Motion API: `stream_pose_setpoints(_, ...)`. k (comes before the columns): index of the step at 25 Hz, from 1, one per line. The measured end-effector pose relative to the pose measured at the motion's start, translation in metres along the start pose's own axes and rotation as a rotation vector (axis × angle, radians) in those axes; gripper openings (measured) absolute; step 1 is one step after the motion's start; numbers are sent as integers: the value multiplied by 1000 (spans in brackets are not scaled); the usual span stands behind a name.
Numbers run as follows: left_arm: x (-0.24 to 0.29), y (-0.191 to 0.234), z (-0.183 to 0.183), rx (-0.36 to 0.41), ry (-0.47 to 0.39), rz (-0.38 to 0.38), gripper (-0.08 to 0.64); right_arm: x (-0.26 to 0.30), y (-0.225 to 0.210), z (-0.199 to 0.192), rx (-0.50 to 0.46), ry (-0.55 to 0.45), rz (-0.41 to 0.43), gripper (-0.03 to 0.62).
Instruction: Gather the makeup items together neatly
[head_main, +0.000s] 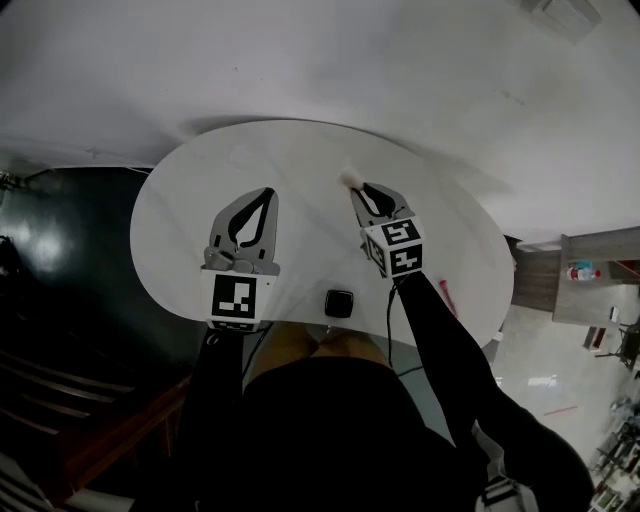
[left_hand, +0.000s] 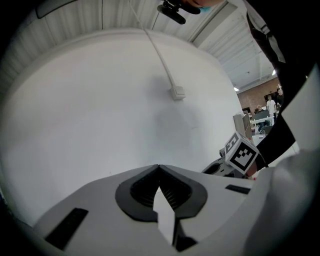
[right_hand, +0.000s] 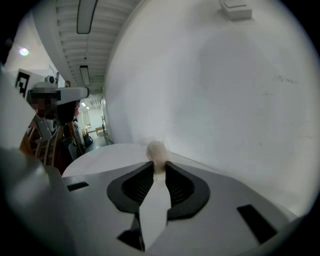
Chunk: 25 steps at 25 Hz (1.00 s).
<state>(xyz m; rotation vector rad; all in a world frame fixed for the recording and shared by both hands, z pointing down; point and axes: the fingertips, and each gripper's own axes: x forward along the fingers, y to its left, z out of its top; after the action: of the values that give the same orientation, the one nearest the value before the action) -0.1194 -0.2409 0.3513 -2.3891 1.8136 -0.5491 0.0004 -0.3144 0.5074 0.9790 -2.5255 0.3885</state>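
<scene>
Since the right gripper (right_hand: 159, 165) pinches the beige sponge (right_hand: 156, 150) only at its tips, carry it slowly; the left gripper (left_hand: 159, 166) is closed and empty.

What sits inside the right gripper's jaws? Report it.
A small beige rounded item, pinched at the tips of the right gripper, with the white table behind it. The jaws cover its lower part, so its full shape cannot be seen.

White round table (head_main: 190, 215), black square case (head_main: 339, 303) nr front edge, pink item (head_main: 446, 297) rt

Open tabletop (head_main: 300, 165) ahead — black case (head_main: 339, 303) near edge
</scene>
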Motion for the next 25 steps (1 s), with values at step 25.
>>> stream_pose_setpoints(25, -85, 34, -33, -15, -144, -206, 15, -52, 164, -7, 248, -87, -266, 94)
